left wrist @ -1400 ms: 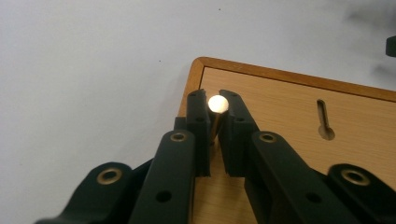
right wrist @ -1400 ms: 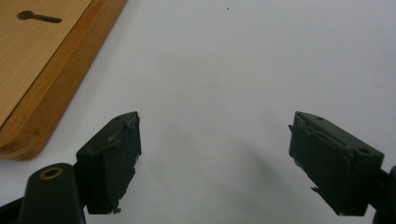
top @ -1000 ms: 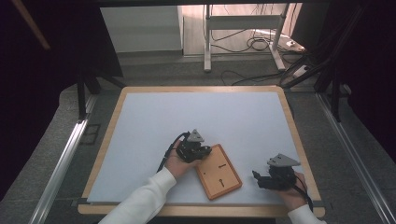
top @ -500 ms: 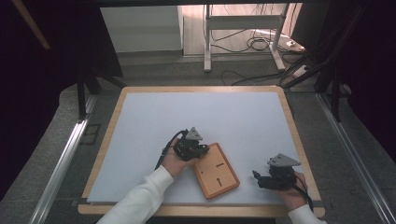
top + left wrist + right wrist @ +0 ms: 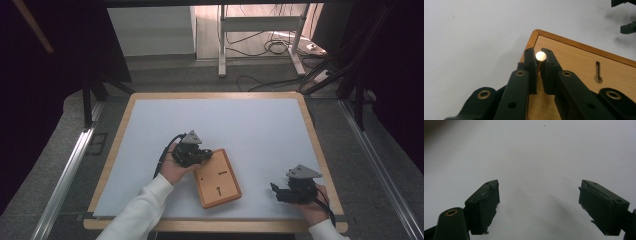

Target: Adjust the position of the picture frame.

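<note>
- the left gripper [image 5: 192, 155] sits at the upper-left corner of the wooden board [image 5: 217, 178], a little below the middle of the high view; its jaws are pinched around a small pin with a round pale head [image 5: 540, 56], the thin brass-coloured shank running down between them.
- in the left gripper view the pin stands near the board's corner at frame centre, its long axis about in line with the jaws, head toward the top of the frame; whether its tip touches the wood is hidden.
- the keyhole slot [image 5: 598, 72] lies to the right of the jaws in that view, well apart from the pin, its long axis running up and down the frame, round end toward the bottom. as a judgement, any move to the slot would carry the pin rightward across the board.
- the right gripper [image 5: 298, 189] rests at the lower right of the high view, on the white table [image 5: 250, 125], clear of the board; its jaws gape wide with nothing between them.
- the left gripper is much the nearer to the slot.
</note>
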